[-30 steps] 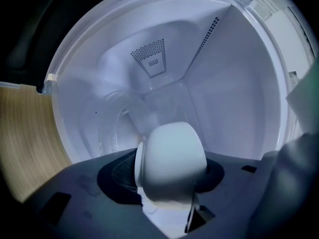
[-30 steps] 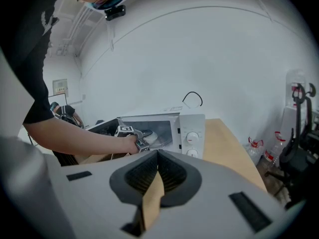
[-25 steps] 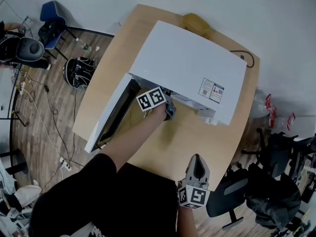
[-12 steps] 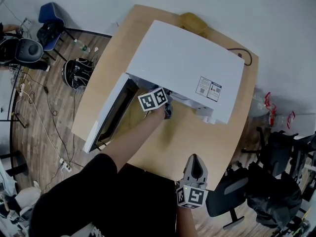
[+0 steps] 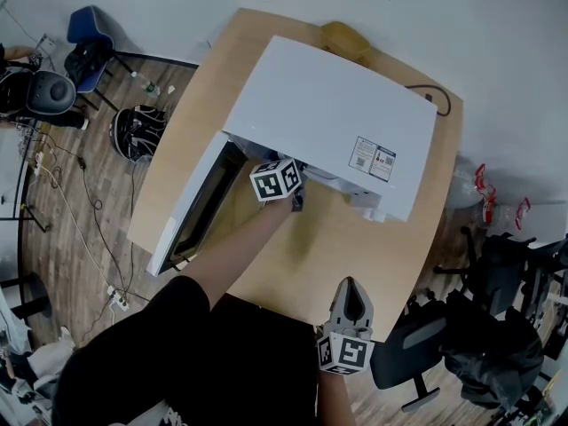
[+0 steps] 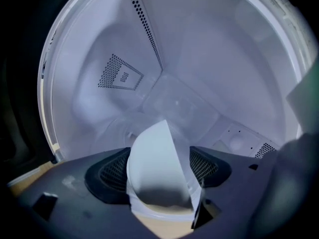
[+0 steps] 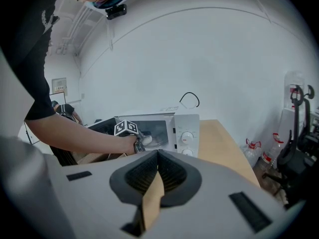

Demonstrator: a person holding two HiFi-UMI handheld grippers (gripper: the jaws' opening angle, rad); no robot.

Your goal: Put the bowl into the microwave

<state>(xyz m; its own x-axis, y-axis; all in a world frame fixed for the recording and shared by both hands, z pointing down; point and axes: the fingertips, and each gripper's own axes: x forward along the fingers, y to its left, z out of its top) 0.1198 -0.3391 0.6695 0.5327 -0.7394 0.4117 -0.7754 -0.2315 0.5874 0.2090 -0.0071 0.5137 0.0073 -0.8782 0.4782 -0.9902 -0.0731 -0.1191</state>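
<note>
The white microwave (image 5: 337, 122) stands on the wooden table (image 5: 355, 247) with its door (image 5: 191, 207) swung open to the left. My left gripper (image 6: 159, 169) reaches into the cavity. Its jaws are opening, and the white bowl (image 6: 154, 158) sits tilted between them, just above the glass turntable (image 6: 174, 103). The right gripper view shows the same bowl (image 7: 147, 139) inside the microwave (image 7: 184, 128) at the left gripper's tip. Near the table's front edge my right gripper (image 5: 353, 302) hangs shut and empty, its pads touching (image 7: 157, 158).
A yellow object (image 5: 348, 38) and a black cable (image 5: 444, 105) lie behind the microwave. A dark office chair (image 5: 417, 353) stands at the right of the table, and more chairs and cables cover the floor at left. Water bottles (image 7: 251, 146) stand by the wall.
The left gripper has gone slightly deeper into the microwave cavity, so less of its tip shows in the head view. The right gripper has not moved.
</note>
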